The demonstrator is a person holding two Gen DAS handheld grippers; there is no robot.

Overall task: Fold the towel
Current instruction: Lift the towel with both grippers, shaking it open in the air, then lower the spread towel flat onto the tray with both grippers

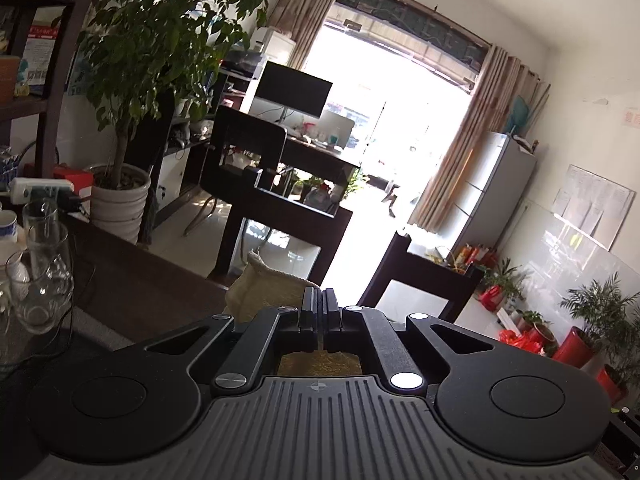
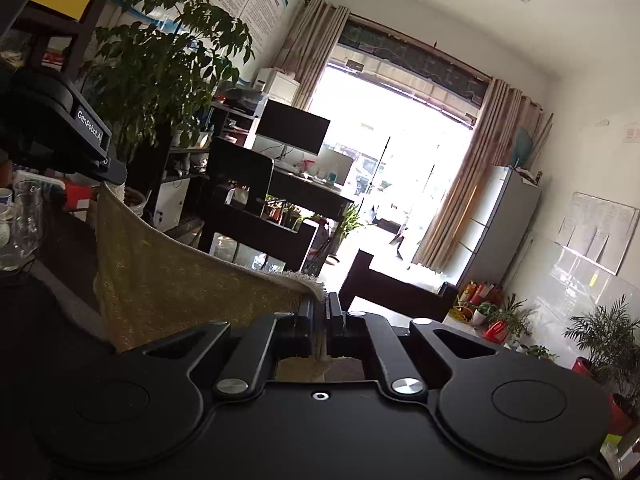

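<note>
The towel point(image 2: 168, 276) hangs lifted above the bench point(image 1: 132, 300), stretched between both grippers: right gripper point(image 2: 325, 320) and left gripper point(image 1: 319, 312) each clamp a corner. Mid-fold; next, carry both corners over to the towel's far edge

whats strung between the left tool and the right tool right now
The yellow towel. In the right wrist view it hangs as a sagging sheet from the left tool at upper left down to the right tool, both shut on its corners.
</note>
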